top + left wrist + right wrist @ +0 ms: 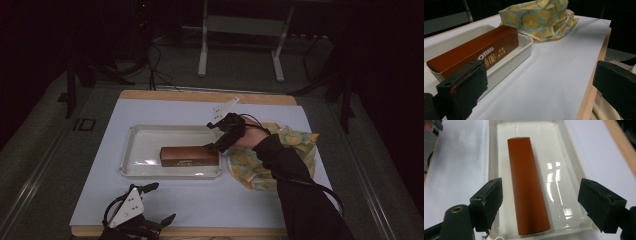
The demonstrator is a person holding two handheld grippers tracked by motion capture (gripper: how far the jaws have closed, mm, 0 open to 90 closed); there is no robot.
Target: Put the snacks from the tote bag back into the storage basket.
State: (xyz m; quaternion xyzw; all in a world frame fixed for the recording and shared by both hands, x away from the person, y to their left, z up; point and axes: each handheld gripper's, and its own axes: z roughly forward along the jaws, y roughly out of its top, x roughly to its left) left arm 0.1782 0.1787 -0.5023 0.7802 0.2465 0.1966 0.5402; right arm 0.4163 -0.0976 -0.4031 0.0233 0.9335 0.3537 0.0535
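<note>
The long brown cardboard biscuit box lies flat in the shallow white plastic tray on the bench, free of any grip. The right tool hangs over its near end, jaws spread, apparently after letting go. The left tool rests spread and empty at the bench edge, out of the way

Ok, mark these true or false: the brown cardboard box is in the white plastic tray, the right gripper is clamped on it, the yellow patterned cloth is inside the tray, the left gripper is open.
1. The brown cardboard box lies in the white plastic tray: true.
2. The right gripper clamps the box: false, its jaws stand open, clear of it.
3. The yellow patterned cloth is inside the tray: false, it lies on the table beside it.
4. The left gripper is open: true.
</note>
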